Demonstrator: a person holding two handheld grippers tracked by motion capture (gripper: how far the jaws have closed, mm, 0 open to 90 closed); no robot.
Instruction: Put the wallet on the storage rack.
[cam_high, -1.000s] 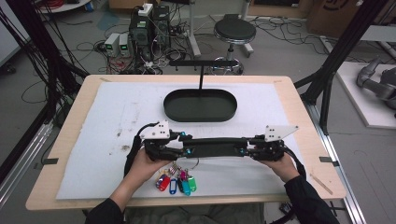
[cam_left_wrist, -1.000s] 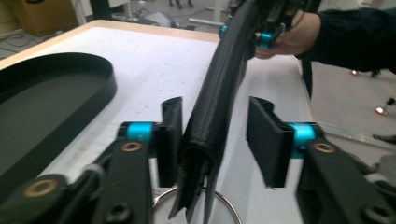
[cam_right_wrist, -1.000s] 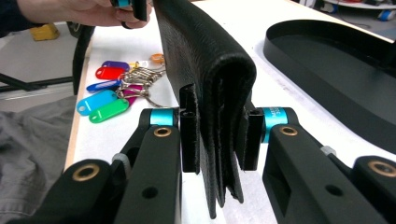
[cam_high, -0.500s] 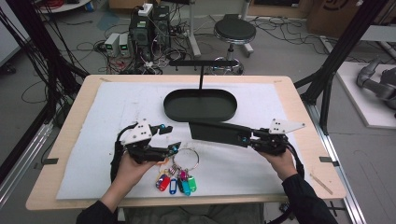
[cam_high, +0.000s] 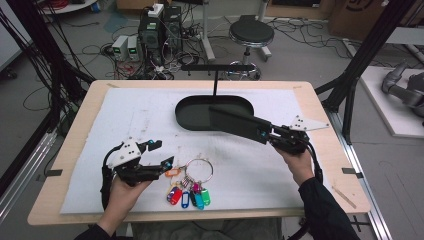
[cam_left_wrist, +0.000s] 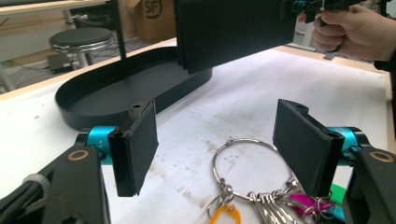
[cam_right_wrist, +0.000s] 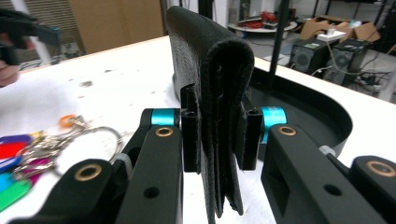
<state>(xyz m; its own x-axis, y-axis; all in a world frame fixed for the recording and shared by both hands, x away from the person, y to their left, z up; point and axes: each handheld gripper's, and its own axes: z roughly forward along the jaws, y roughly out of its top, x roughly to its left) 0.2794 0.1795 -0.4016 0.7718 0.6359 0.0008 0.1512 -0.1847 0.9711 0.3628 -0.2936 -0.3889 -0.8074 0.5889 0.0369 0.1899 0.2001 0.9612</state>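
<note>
I have two grippers at work over one white mat (cam_high: 150, 115). My right gripper (cam_high: 270, 136) pinches one black wallet (cam_high: 235, 122) by its end, pads pressed tight on the folded leather, and holds it out above the right end of the one black oval tray (cam_high: 192, 112) at the far middle of the table. My left gripper (cam_high: 161, 155) sits near left, its jaws having just been opening, now spread wide with nothing between them. Just to its right lies one key ring (cam_high: 199, 169) with a bunch of coloured tags (cam_high: 189, 196), flat on the mat. One black stand (cam_high: 216, 70) rises behind the tray.
</note>
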